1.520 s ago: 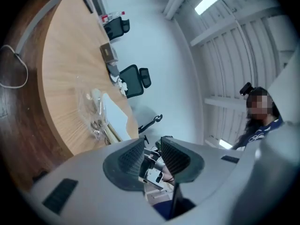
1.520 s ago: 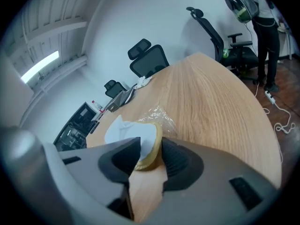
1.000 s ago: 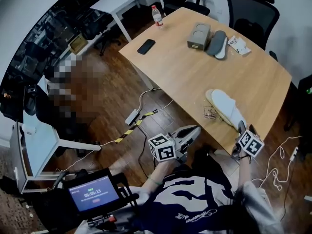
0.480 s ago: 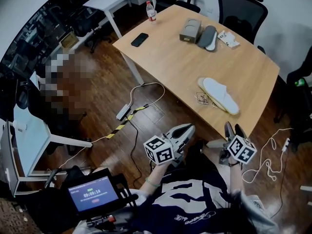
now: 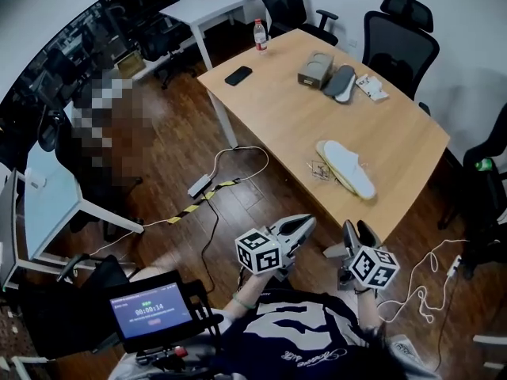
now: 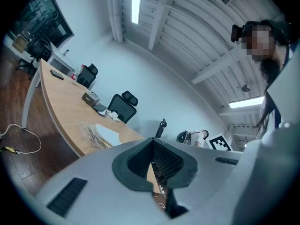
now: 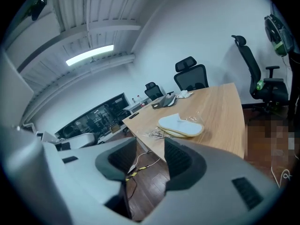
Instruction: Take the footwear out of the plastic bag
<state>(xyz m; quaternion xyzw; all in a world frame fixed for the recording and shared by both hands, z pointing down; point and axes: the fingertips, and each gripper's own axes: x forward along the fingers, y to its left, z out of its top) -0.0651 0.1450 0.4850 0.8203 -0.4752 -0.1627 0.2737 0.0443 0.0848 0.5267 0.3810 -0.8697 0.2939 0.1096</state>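
Note:
A white slipper lies on the wooden table near its front edge, with a crumpled clear plastic bag touching its left side. Both grippers hang over the floor, short of the table and close to my body. My left gripper is shut with nothing in it. My right gripper is open and empty; its jaws have just been closing. The right gripper view shows the slipper and the bag well beyond the right gripper. The slipper sits far past the left gripper.
At the table's far end are a grey box, dark insoles, a white packet, a phone and a bottle. Office chairs stand behind. Cables and a power strip lie on the floor.
My right gripper has drawn back from the slipper at the table's edge towards my body, and its jaws have narrowed. The left gripper has shifted a little. The slipper stays on the table.

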